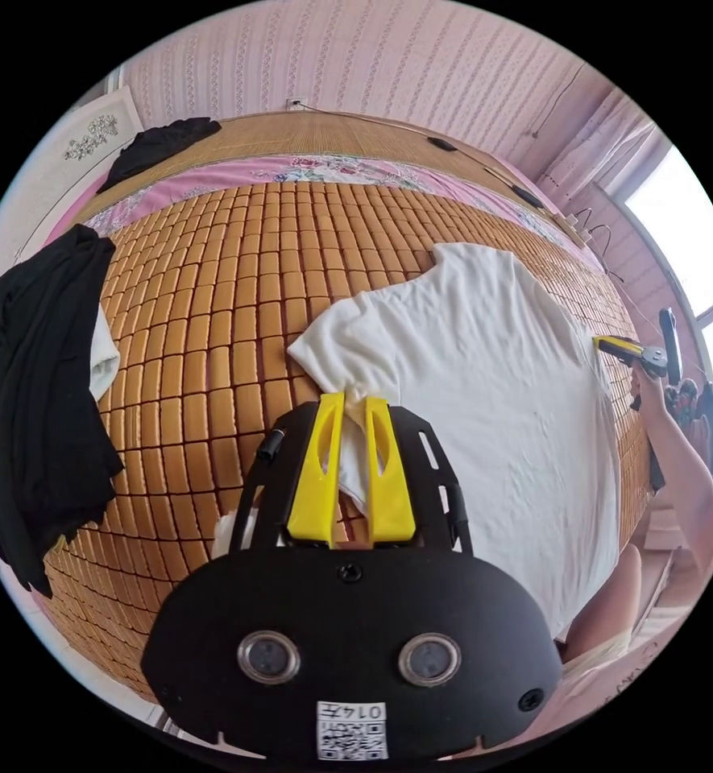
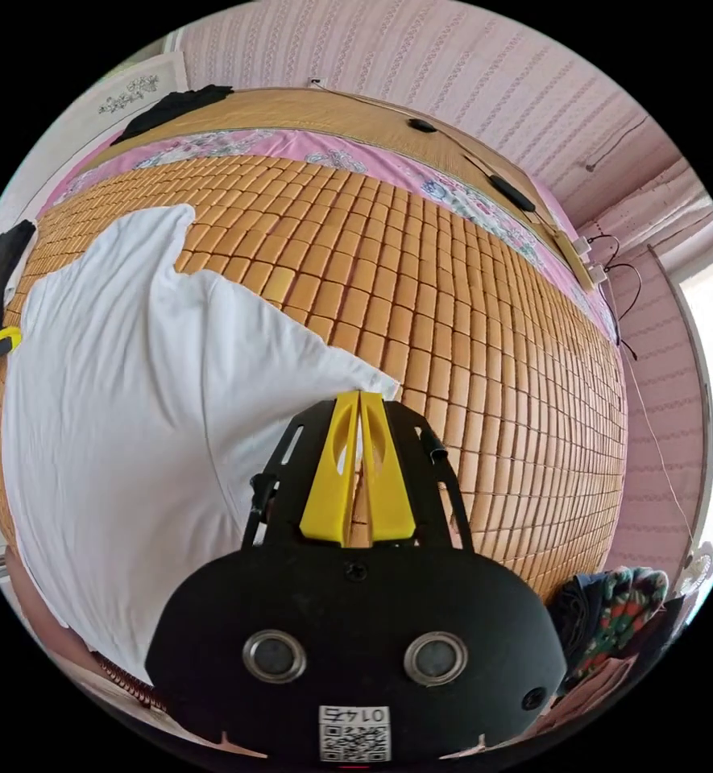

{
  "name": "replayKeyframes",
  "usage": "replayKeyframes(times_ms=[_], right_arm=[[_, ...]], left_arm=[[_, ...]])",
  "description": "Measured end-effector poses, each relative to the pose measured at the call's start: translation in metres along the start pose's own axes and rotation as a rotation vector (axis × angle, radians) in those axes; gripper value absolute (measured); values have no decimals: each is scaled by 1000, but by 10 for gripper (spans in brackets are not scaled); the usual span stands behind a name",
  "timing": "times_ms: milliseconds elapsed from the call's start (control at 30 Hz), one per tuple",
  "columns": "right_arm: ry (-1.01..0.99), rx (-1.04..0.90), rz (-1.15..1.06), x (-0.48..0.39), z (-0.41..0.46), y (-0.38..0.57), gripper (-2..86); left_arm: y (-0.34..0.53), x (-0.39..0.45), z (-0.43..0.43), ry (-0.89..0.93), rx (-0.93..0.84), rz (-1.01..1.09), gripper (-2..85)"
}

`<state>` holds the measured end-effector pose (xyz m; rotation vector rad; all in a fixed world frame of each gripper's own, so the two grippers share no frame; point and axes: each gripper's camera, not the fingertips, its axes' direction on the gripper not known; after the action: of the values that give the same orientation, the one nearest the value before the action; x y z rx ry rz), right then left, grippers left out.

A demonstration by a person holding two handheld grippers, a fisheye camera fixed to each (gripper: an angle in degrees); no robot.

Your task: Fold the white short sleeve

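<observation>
1. White short sleeve [image 1: 485, 386] lies spread flat on the bed's bamboo mat [image 1: 211, 322], centre-right of the left gripper view, left half of the right gripper view. Its collar end points to the top of both frames, hem to the bottom edge; so its long axis runs top-to-bottom in each view.
2. Left tool [image 1: 354, 403]: jaws slightly apart w/ a bunch of white sleeve cloth pinched between them; it has hold of the left sleeve tip, mid-frame.
3. Right tool [image 2: 359, 398]: jaws closed nearly tip to tip, right at the point of the other sleeve [image 2: 364, 378]. Cloth seems nipped at the tips, but can't tell for sure it's actually gripped.
4. Key relation: each tool sits at its own sleeve, shirt body between them. The right tool also shows at the right edge of the left gripper view, across the shirt. Judgement: next fold likely brings the sleeves inward across the body, each hand nearest its own side.
5. Containers: none seen. Black garment [image 1: 34, 403] hangs over the bed's left edge, another dark one [image 1: 159, 145] upper left, both well apart from the shirt.
</observation>
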<state>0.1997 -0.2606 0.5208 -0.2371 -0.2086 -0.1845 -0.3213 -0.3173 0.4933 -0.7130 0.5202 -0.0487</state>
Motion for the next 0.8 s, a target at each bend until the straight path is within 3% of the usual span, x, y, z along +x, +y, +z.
replayKeyframes(times_ms=[200,333,500,700,800], right_arm=[[-149,-9,96,19,23,-5,-6],[-123,-26,98,11,35,-8,-8],[-6,-69,94,6,55,-8,-8],[-25,-36,186,13,62,1,-7],[-29,66,85,-16,46,0,3]], left_arm=[[12,-17,0,45,37,-85,35],[22,-32,0,88,51,-162,22],[31,-26,-1,-105,32,-101,-5],[48,-44,-5,-16,49,-179,-2],[63,-36,-12,28,69,-120,26]])
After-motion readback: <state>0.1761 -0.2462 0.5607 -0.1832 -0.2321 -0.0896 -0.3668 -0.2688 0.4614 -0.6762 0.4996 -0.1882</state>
